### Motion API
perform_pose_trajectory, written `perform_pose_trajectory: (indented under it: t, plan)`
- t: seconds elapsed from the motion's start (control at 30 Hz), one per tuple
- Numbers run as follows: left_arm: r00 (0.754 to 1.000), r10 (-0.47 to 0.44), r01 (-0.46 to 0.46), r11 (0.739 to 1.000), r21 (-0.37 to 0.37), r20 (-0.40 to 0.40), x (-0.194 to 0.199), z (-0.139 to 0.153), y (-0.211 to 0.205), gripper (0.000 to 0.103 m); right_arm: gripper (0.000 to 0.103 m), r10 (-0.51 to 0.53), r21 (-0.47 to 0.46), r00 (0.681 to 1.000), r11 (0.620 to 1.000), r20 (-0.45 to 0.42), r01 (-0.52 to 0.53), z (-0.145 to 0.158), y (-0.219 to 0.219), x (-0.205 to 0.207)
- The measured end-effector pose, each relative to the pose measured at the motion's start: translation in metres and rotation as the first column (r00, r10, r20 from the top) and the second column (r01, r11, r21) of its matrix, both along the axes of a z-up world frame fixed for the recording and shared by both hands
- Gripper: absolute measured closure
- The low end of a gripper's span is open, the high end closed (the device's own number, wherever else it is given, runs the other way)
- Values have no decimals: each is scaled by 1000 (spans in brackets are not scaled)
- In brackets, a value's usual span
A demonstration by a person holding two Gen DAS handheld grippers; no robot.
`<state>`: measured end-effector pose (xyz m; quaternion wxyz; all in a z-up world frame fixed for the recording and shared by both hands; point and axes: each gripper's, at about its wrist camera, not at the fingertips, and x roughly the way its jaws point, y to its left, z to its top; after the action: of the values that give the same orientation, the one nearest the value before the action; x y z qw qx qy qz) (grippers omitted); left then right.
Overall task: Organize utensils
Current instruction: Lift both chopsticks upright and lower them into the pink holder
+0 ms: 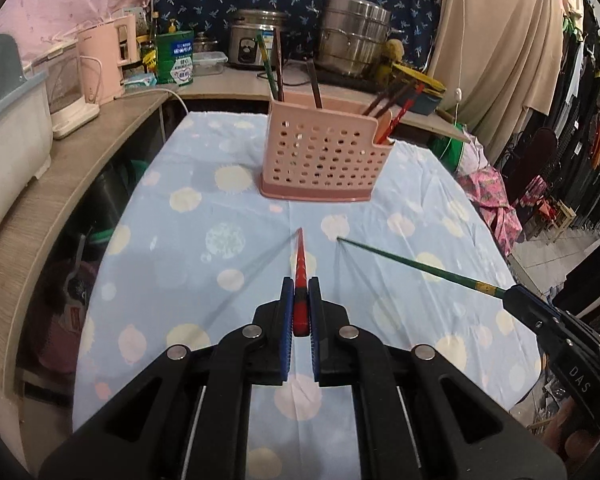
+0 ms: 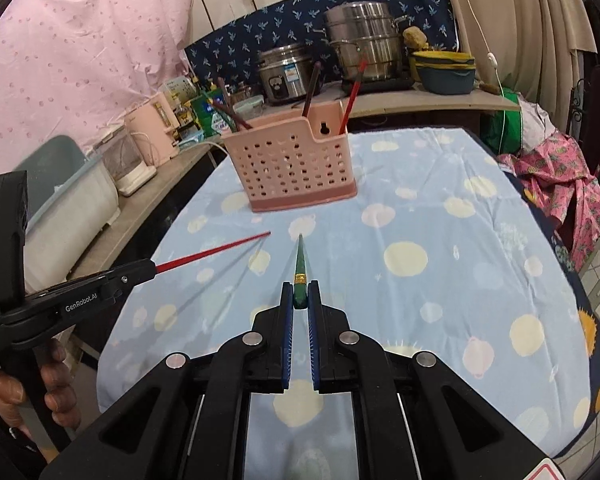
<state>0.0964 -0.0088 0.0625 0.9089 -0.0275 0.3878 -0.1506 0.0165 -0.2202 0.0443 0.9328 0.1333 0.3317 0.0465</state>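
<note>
A pink perforated utensil holder (image 1: 324, 156) stands on the blue dotted tablecloth (image 1: 188, 248), with several chopsticks (image 1: 278, 72) upright in it. My left gripper (image 1: 300, 292) is shut on a red chopstick (image 1: 300, 256) that points forward at the holder, above the cloth. My right gripper (image 2: 300, 296) is shut on a green chopstick (image 2: 300, 258), also pointing at the holder (image 2: 292, 164). The green chopstick shows in the left wrist view (image 1: 400, 262), and the red one in the right wrist view (image 2: 212, 252). Both tips hover a short way before the holder.
A wooden counter (image 1: 60, 176) runs along the left with a pink kettle (image 1: 108, 60) and a white bin (image 1: 8, 128). A rice cooker (image 1: 256, 44) and steel pot (image 1: 352, 40) stand behind the holder. Clothes (image 1: 580, 120) hang at the right, past the table edge.
</note>
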Motion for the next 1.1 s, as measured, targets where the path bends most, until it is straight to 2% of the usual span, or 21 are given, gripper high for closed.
perform_pose_trajectory:
  t: [0.2,0.67,0.83,0.93,1.1]
  plan:
    - [997,12,-10,1000,-26,74,24,34,-2,96,97,-21,26,994,999,103,19,39,-15,21]
    - [981,3,5,999,-41,192,78,93,-16,96,96,-49,25,973,999,225,44,90,-25,77]
    - [963,-11,31,997,-69,268,93,133,-25,96,96,-60,32,950,998,307,53,125,-30,99]
    - [944,-14,42,996,-78,329,105,160,-34,96,96,-74,34,929,997,362,66,148,-32,116]
    - [922,3,31,996,-83,386,136,186,-48,96,96,-94,64,899,995,429,74,178,-34,150]
